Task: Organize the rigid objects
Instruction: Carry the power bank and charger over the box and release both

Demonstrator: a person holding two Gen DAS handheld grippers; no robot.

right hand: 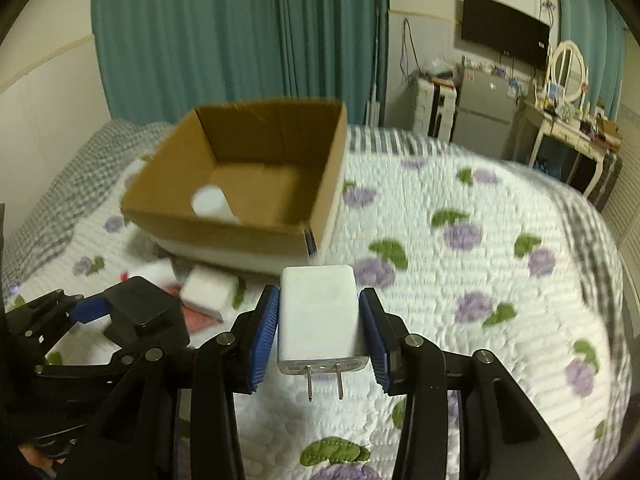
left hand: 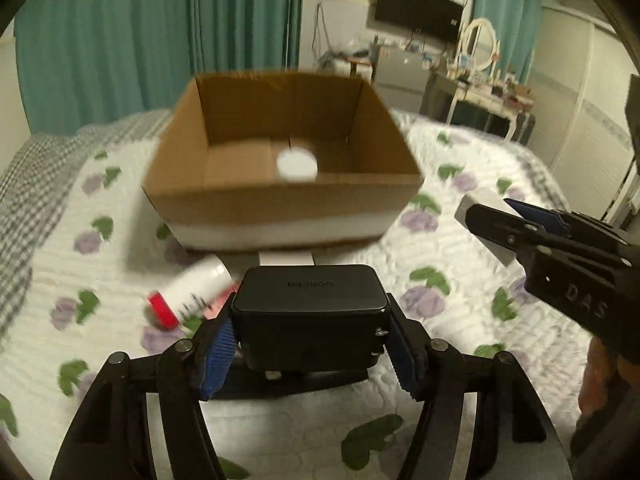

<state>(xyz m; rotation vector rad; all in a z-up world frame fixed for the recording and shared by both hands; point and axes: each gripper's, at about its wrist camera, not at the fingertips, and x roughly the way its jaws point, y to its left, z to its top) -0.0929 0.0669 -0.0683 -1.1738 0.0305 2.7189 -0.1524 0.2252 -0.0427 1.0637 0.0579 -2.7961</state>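
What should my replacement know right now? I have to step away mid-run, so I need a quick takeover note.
Left gripper: shut on the black charger, short of the box.
Right gripper: shut on the white charger, prongs pointing back at the camera.
Cardboard box on the bed holds one white cylinder.
Left: drop both chargers in, then the red-capped bottle and the white block lying by the box.

The black charger [left hand: 310, 312] bears "UGREEN", seen upside down; the right gripper [left hand: 490, 216] body reads "DAS".

Black charger [left hand: 310, 312] in left hand-held gripper [left hand: 310, 344]
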